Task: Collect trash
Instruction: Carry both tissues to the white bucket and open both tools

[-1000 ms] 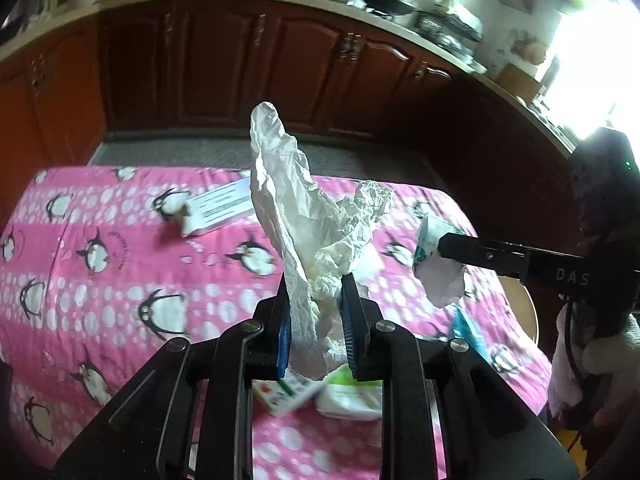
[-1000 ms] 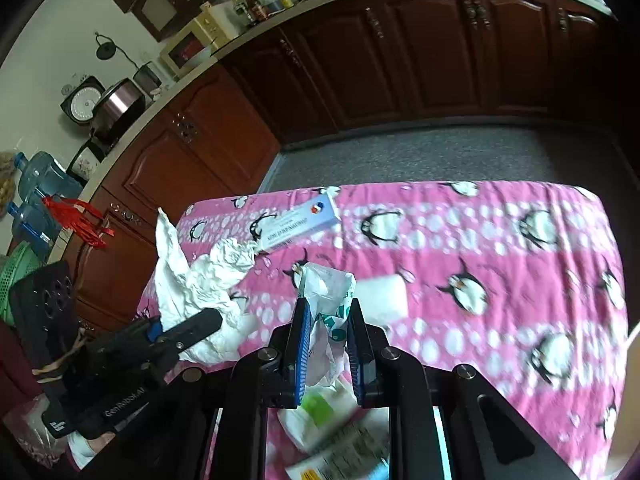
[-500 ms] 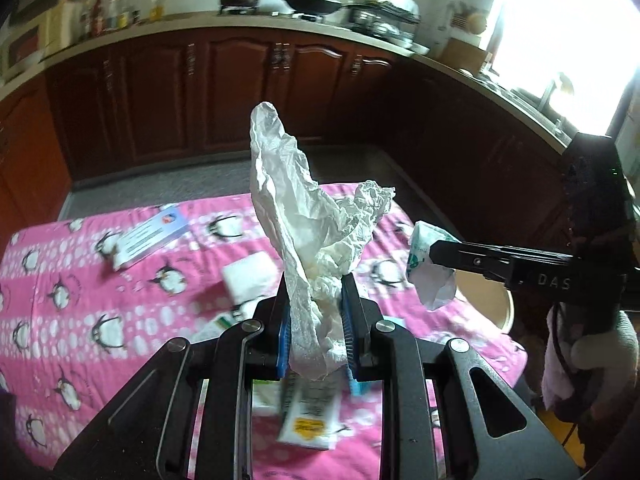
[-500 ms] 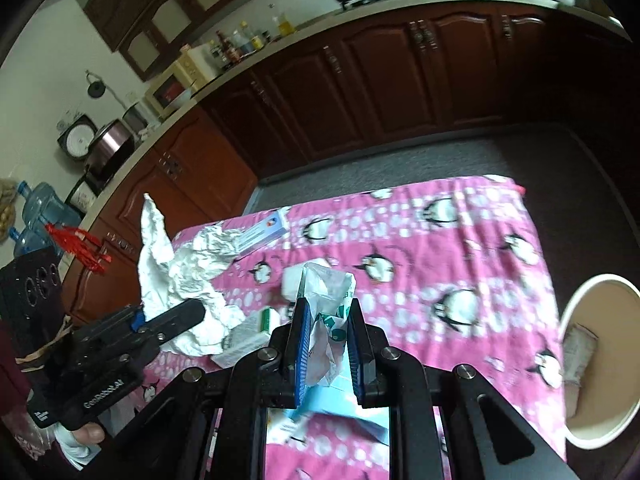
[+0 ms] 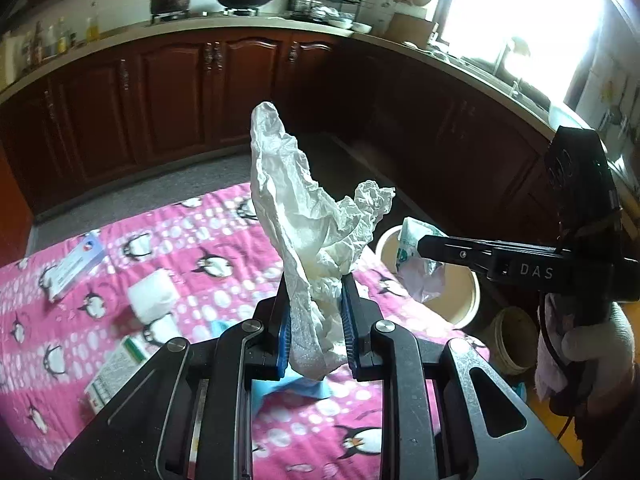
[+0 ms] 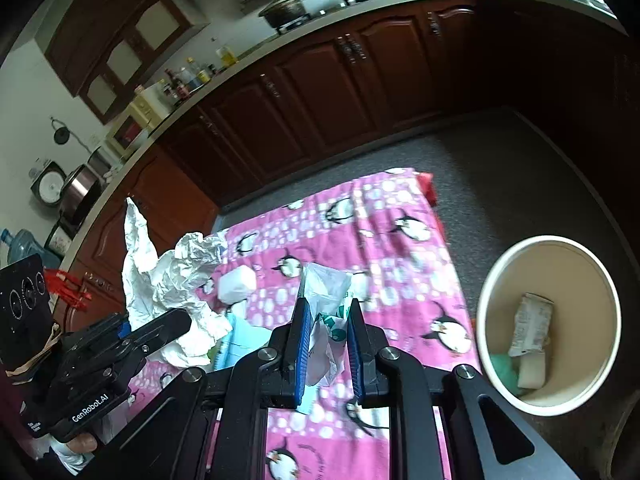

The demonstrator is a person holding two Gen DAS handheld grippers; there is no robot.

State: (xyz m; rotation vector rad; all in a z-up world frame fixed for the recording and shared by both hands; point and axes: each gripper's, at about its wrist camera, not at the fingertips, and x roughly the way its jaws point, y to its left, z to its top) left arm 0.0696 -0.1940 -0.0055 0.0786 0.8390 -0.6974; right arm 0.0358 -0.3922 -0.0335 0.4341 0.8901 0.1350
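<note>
Beside the bench's right edge, on the floor, stands the cream bin, and it already holds a crumpled packet, a white scrap and something green, so part of the collecting looks done. Both grippers carry a load and neither load has reached the bin.

On the pink penguin cloth several pieces are left: a long white box near the far left corner, a white wad, a printed carton and a pale blue sheet lying under the jaws. My guess is at least 4 pieces remain after these 2 are dropped.

The left gripper is clenched on crumpled white paper: the lower end is pinched between the blue pads and most of it stands up well above the fingertips, over the bench. The right gripper is clamped on a small plastic wrapper with green print, whose top pokes out past the jaws. In the left view that wrapper hangs in line with the bin's mouth; in the right view the bin sits off to the right of the jaws, so how squarely it is overhead I cannot tell.
</note>
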